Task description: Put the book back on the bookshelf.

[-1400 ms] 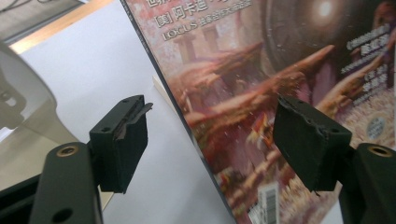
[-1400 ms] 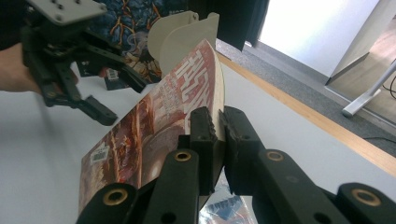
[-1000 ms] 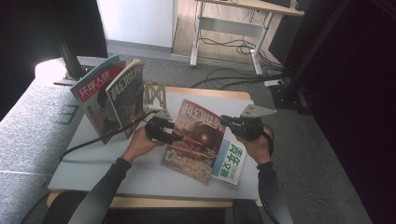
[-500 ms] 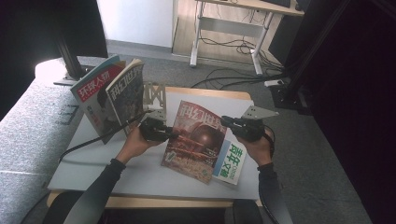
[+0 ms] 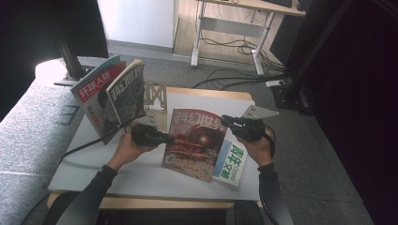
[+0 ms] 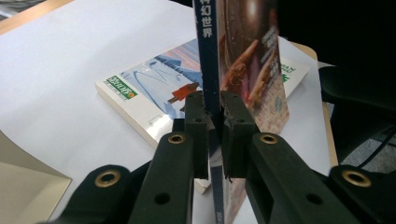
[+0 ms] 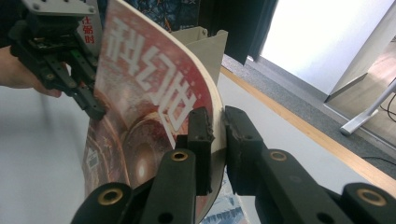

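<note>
1. At the far left of my high view two magazines point(image 5: 112, 96) stand leaning together by the table's point(image 5: 94, 164) left edge, with a metal rack point(image 5: 156, 96) just right of them.
2. My left gripper point(image 5: 165, 138) lies level and points right. Its jaws have just been closing and now pinch the spine edge of the red magazine point(image 5: 197, 143); in the left gripper view both pads point(image 6: 195, 122) press that spine point(image 6: 211, 70) from either side.
3. The red magazine sits mid-table, lifted and tilted, its cover facing me, held between both grippers.
4. Under its right side a green-lettered book point(image 5: 232, 161) lies flat on the white tabletop; the left gripper view shows that book point(image 6: 154, 88) behind the held spine.
5. My right gripper point(image 5: 229, 122) clamps the red magazine's upper right edge; in the right gripper view the jaws are closed on the curved pages point(image 7: 205, 88), and the left gripper point(image 7: 91, 105) shows beyond at the opposite edge.
</note>
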A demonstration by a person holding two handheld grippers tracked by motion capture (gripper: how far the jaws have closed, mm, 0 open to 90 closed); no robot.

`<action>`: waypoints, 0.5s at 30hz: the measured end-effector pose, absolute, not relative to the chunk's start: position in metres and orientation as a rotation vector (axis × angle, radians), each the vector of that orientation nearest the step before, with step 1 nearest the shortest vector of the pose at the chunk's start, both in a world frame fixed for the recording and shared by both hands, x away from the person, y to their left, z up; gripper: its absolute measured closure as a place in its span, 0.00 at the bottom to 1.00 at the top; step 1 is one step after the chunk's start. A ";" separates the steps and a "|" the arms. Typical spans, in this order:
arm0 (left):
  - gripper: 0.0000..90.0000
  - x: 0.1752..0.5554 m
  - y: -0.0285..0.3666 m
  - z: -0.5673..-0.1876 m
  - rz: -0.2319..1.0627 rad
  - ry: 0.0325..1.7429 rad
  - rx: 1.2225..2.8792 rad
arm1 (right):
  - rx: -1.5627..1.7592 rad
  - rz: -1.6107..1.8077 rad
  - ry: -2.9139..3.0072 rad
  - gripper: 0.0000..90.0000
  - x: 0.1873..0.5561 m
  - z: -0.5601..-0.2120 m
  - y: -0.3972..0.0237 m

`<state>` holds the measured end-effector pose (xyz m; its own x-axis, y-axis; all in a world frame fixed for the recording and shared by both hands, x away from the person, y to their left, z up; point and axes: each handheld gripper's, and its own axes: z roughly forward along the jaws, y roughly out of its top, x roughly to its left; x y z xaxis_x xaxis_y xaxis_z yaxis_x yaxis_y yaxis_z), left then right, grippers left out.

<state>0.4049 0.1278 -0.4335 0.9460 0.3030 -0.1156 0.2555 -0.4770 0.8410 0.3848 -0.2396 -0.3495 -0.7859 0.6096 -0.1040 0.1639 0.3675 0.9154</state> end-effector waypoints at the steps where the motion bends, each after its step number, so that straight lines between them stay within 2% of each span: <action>1: 0.93 0.403 0.128 -0.433 0.063 0.392 2.091 | 0.676 1.403 2.203 0.86 0.385 -0.349 -0.240; 5: 0.93 0.395 0.129 -0.432 0.078 0.369 2.093 | 0.699 1.437 2.208 0.80 0.385 -0.350 -0.242; 9: 0.94 0.390 0.132 -0.432 0.084 0.363 2.084 | 0.724 1.449 2.236 0.66 0.384 -0.353 -0.241; 15: 0.94 0.384 0.139 -0.433 0.099 0.360 2.076 | 0.779 1.492 2.275 0.57 0.384 -0.370 -0.240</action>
<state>0.3839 0.1387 -0.4327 0.9526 0.2943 -0.0769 0.2139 -0.4684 0.8573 0.3839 -0.2403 -0.3701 -0.8039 0.5936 0.0364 0.2698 0.3095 0.9118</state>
